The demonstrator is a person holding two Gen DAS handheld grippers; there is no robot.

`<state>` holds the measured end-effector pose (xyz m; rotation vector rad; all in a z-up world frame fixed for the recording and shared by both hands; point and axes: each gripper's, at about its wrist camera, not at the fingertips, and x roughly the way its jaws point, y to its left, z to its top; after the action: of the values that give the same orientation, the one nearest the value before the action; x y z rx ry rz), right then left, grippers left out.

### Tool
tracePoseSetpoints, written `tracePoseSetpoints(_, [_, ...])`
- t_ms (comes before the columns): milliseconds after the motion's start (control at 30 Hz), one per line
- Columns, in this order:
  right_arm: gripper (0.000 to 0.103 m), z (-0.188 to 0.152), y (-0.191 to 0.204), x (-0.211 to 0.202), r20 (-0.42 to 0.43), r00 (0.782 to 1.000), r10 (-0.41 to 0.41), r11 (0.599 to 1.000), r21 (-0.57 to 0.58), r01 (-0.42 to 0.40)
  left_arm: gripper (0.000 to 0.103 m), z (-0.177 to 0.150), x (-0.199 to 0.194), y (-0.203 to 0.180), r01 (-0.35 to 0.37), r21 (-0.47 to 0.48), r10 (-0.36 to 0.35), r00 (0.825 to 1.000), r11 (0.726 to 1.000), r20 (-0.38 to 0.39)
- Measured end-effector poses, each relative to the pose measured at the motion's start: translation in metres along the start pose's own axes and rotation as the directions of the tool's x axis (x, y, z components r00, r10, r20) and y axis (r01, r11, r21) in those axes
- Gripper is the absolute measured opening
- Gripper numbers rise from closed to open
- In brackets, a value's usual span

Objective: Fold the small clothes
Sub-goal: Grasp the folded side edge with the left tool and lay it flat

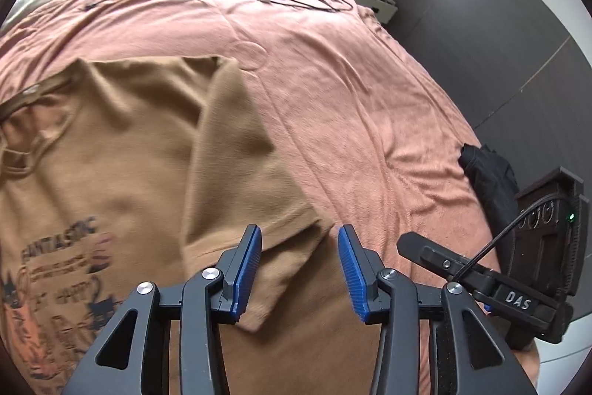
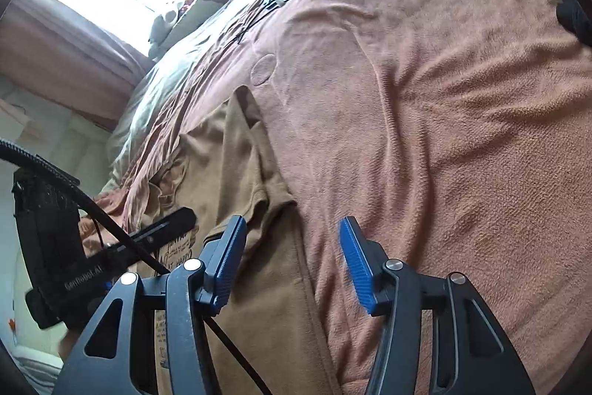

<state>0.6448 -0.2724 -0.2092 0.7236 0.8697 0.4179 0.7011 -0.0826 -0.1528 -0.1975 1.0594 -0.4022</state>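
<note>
On pink blanket [image 1: 370, 106], hovering over tan T-shirt [image 1: 129, 143]; both grippers' fingers [image 1: 248, 269] gaping, empty; risking pinching blanket alongside sleeve [image 1: 236, 150].

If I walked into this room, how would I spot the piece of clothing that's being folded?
Look at the bed, covered by a wide salmon-pink blanket. On it, spread flat, lies a tan T-shirt with one sleeve folded in over its body. Unlike the dark bundle of cloth at the blanket's edge, it is light brown with a cartoon print and the word FANTASTIC on the chest.
</note>
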Motion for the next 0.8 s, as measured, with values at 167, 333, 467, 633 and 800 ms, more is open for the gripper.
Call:
tracePoseSetpoints(167, [0.051, 0.004, -0.004, 0.002, -0.009, 1.0, -0.021, 1.0, 0.017, 0.021, 0.045, 0.003, 0.027, -0.01, -0.007, 0.011, 0.007, 1.0, 1.0, -0.021])
tracePoseSetpoints(333, [0.051, 0.007, -0.005, 0.007, -0.027, 0.999, -0.029, 0.999, 0.013, 0.029, 0.045, 0.006, 0.05, -0.011, -0.061, 0.026, 0.061, 0.998, 0.998, -0.028])
tracePoseSetpoints(467, [0.051, 0.007, -0.003, 0.009, -0.03, 0.999, -0.033, 0.999, 0.006, 0.033, 0.043, 0.007, 0.054, 0.005, -0.065, -0.03, 0.065, 0.998, 0.997, -0.009])
tracePoseSetpoints(633, [0.051, 0.008, -0.001, 0.013, -0.033, 0.999, -0.032, 0.999, 0.005, 0.032, 0.016, 0.01, 0.049, 0.019, -0.064, -0.081, 0.064, 0.998, 0.995, -0.008])
tracePoseSetpoints(800, [0.051, 0.005, 0.007, 0.02, -0.043, 0.999, -0.03, 0.999, -0.017, 0.029, 0.007, 0.017, 0.029, 0.023, -0.096, -0.061, 0.098, 0.995, 0.993, 0.021])
